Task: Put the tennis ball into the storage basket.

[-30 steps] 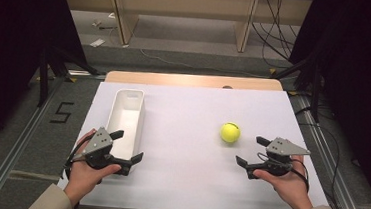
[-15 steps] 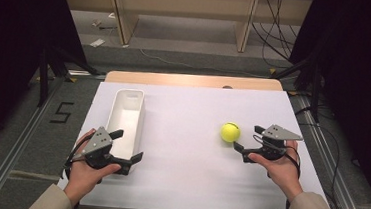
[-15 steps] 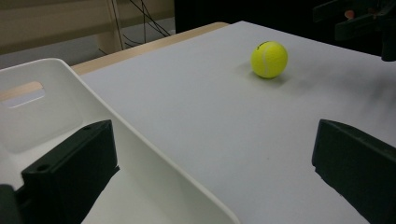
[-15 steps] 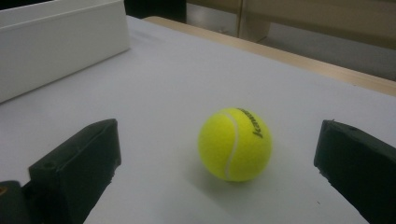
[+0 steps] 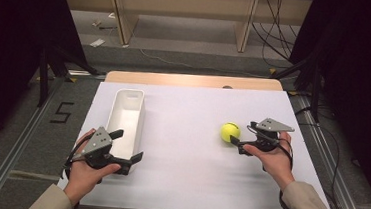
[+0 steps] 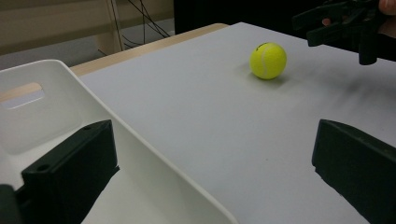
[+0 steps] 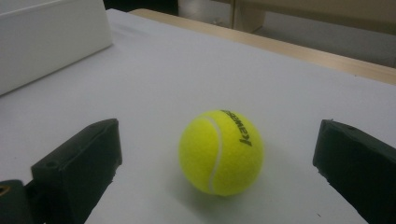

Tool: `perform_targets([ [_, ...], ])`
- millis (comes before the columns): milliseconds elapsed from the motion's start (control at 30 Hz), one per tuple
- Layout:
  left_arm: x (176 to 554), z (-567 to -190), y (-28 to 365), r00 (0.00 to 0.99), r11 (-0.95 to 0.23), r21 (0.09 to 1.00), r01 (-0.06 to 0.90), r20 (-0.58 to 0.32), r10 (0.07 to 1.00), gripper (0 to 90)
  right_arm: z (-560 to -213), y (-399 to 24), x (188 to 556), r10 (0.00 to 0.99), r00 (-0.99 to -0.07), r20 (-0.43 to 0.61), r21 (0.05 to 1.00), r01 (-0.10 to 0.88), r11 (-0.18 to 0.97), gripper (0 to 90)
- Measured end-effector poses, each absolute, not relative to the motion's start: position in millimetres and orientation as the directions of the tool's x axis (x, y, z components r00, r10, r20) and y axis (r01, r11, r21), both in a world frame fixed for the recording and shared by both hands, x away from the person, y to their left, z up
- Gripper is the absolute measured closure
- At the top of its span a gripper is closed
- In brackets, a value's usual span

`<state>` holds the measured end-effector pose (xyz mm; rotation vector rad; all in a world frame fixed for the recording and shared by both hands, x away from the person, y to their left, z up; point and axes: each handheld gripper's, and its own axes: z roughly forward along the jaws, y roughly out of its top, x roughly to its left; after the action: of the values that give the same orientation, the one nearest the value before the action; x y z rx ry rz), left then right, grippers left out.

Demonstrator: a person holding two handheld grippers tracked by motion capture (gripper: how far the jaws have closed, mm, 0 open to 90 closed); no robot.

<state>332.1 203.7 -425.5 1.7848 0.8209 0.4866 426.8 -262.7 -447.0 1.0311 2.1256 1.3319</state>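
Note:
A yellow tennis ball point(image 5: 230, 132) rests on the white table at the right. My right gripper point(image 5: 243, 137) is open just right of it, jaws pointing left. In the right gripper view the ball point(image 7: 220, 151) lies on the table between the two spread jaws of the right gripper point(image 7: 217, 140), touching neither. A long white bin point(image 5: 127, 115) stands at the left. My left gripper point(image 5: 129, 146) is open at the bin's near end. In the left gripper view the bin's wall point(image 6: 112, 126) runs between the jaws of the left gripper point(image 6: 215, 140), with the ball point(image 6: 267, 60) far off.
The white table top point(image 5: 184, 154) is bare between bin and ball. A wooden edge point(image 5: 190, 80) runs along its far side, with floor, cables and shelf legs beyond. The right gripper point(image 6: 336, 23) appears past the ball in the left gripper view.
My right gripper has moved forward and left until the ball sits between its open jaws. The left gripper, the bin and the ball have stayed put.

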Motion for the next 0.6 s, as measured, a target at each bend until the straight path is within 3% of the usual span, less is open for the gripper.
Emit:
perform_targets([
  [600,332.6,-425.0,204.6,0.678,-0.194,0.935,0.298,-0.064,0.732,0.0,-459.9,-250.5,455.2,0.782,-0.623,0.03,0.864,0.409,0.292,2.0],
])
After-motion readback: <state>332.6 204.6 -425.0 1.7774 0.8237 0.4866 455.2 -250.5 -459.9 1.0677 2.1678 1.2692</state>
